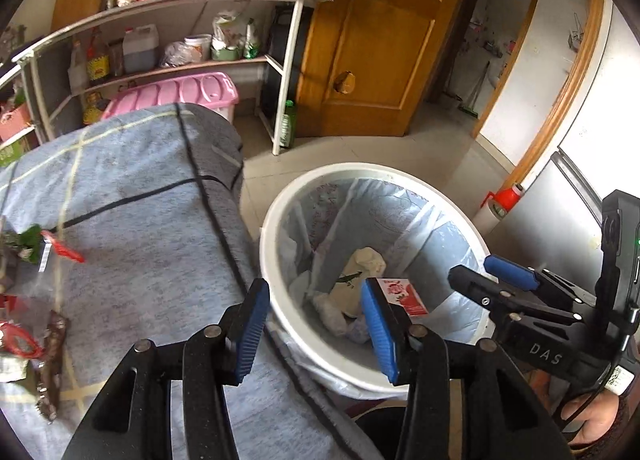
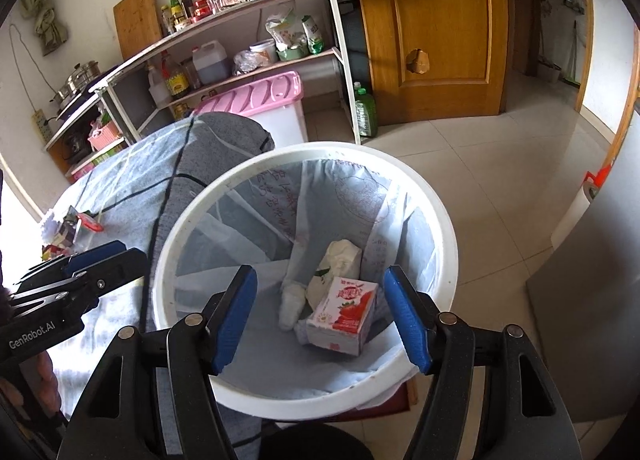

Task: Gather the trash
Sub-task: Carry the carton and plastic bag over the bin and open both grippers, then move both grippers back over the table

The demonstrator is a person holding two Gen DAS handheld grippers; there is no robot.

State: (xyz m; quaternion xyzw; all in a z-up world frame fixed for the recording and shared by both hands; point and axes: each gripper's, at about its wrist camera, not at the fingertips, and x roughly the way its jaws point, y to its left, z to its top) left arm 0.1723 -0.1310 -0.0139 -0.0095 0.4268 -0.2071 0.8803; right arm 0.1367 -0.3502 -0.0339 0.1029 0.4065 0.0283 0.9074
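Here the right gripper [image 2: 320,316] hangs over the white trash bin [image 2: 432,212], its blue pads spread wide with nothing pressed between them; a red-and-white strawberry carton [image 2: 346,314] lies in the lined bottom of the bin below, beside a crumpled cream carton [image 2: 340,260] and a wad of white tissue [image 2: 290,304]. The left gripper [image 1: 316,332] sits at the near edge of the bin where it meets the table, its jaws parted and empty as well. In the left wrist view the right gripper [image 1: 480,270] shows at the far side of the bin rim, a hand [image 1: 592,416] below it. More trash waits on the table's blue-grey checked cloth [image 1: 140,220]: a green wrapper with a red tab [image 1: 60,250] and a brown wrapper [image 1: 52,364] lie at the left, well apart from the bin. Behind stand a shelf rack with bottles [image 2: 180,76] and a pink-lidded box [image 2: 260,96]
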